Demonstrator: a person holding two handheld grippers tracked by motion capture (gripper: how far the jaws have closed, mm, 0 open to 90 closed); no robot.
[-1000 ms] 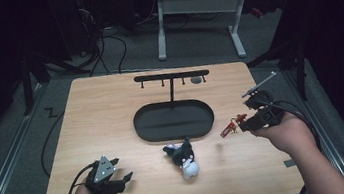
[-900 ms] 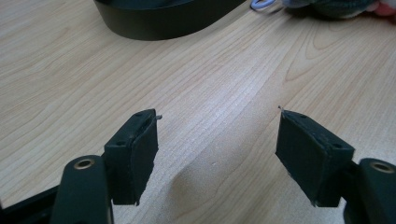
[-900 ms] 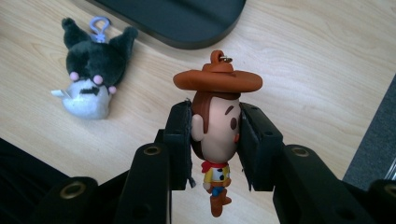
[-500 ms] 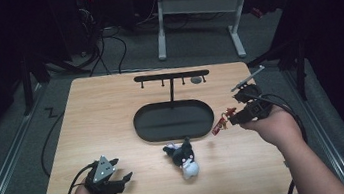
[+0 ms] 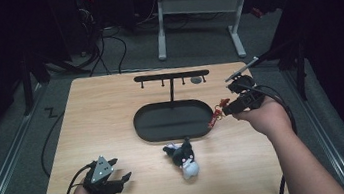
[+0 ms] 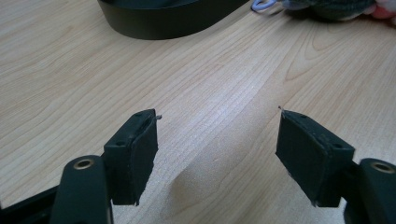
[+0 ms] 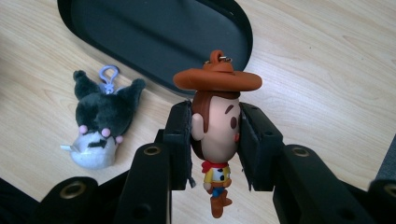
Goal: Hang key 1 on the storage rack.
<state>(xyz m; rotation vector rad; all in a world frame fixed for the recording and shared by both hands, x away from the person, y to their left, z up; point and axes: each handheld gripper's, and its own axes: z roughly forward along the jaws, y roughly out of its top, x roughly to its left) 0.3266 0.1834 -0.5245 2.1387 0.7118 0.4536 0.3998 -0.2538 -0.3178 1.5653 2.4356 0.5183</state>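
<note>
1. While the two hands worked, the big wooden table (image 5: 112,115) sat under everything, pale and flat.
2. On its middle lay the black oval tray (image 5: 158,124), and the thin black rack (image 5: 171,77) with little hooks stood up at the tray's far edge.
3. The left gripper (image 5: 119,173) rested low on the table near the front left corner, well apart from the tray. Its jaws stood wide open with nothing between them, and bare wood showed in the gap in the left gripper view.
4. The right gripper (image 7: 215,140) was up above the table, just beside the right end of the tray. Its jaws were clenched on the cowboy toy (image 7: 215,126), pressing the head from both sides. The orange hat stuck out past the pads, and the small body hung free the other way.
5. The dark plush toy (image 5: 183,157) lay on the table just in front of the tray, between the two grippers. Its purple clip (image 7: 108,74) pointed toward the tray.
</note>
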